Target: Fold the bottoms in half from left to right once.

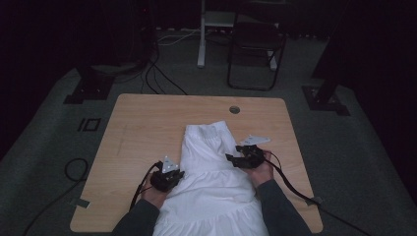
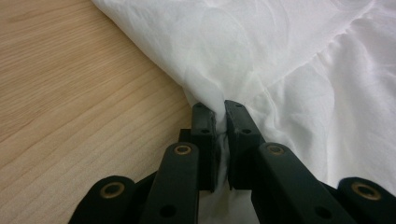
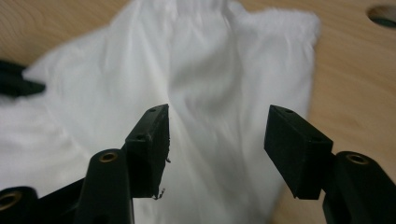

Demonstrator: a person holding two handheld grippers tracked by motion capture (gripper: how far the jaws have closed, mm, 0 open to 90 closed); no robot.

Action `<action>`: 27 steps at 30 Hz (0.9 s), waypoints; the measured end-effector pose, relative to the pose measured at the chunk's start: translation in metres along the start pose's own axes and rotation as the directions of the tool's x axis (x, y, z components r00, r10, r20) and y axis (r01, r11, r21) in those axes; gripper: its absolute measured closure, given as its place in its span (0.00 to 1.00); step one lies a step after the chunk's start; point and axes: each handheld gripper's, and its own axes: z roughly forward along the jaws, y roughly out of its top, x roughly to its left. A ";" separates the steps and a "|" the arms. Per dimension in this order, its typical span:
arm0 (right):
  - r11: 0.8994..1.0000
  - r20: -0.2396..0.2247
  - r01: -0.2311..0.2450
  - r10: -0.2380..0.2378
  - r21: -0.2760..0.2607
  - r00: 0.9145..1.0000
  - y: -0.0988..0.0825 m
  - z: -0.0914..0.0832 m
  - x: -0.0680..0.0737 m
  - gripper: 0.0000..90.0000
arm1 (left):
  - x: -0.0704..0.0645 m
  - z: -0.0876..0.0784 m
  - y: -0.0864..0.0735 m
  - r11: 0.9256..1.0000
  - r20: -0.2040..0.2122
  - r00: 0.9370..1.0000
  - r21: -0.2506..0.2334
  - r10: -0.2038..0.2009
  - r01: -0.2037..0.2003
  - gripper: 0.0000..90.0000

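A white tiered garment lies lengthwise on the wooden table, its gathered narrow end farthest from me. My left gripper sits at the garment's left edge, shut on a pinch of the white cloth between its black jaws. My right gripper hovers at the garment's right edge with its jaws open. In the right gripper view the cloth lies beyond the fingertips and nothing is pinched between them.
A round cable hole sits near the table's far edge. Bare wood lies to the left and right of the garment. Black cables trail from both grippers off the table. A dark chair and stand legs are on the floor beyond.
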 end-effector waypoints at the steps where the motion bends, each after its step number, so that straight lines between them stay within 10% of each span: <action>1: 1.000 -0.005 -0.005 0.005 -0.001 1.000 0.005 0.006 0.000 0.43 | 0.000 0.000 0.000 1.000 -0.001 1.000 -0.001 0.000 0.000 0.93; 6: 1.000 -0.053 -0.026 0.026 -0.003 0.998 0.026 0.037 -0.003 0.46 | 0.001 0.000 -0.001 1.000 0.005 1.000 -0.005 -0.003 0.003 0.92; 8: 0.998 -0.078 -0.006 0.011 0.058 0.997 0.031 0.049 -0.009 0.76 | 0.001 0.000 -0.001 1.000 0.005 1.000 -0.006 -0.003 0.003 0.92; 10: 0.994 0.026 0.054 -0.057 0.091 0.998 0.038 0.049 -0.016 0.98 | 0.001 0.000 -0.001 1.000 0.004 1.000 -0.003 0.002 -0.002 0.92; 14: 0.999 0.158 -0.026 0.032 -0.037 0.987 0.058 0.030 -0.044 0.99 | 0.000 0.000 0.000 1.000 0.001 1.000 -0.001 0.003 -0.003 0.91; 22: 0.981 0.182 -0.170 0.150 0.098 0.972 0.032 0.071 -0.070 0.93 | 0.001 0.000 0.001 1.000 0.015 1.000 0.006 -0.001 0.001 0.75; 27: 0.977 0.159 -0.189 0.173 0.097 0.972 0.020 0.077 -0.071 0.91 | 0.016 -0.014 0.039 0.996 -0.008 1.000 -0.083 0.022 -0.023 0.60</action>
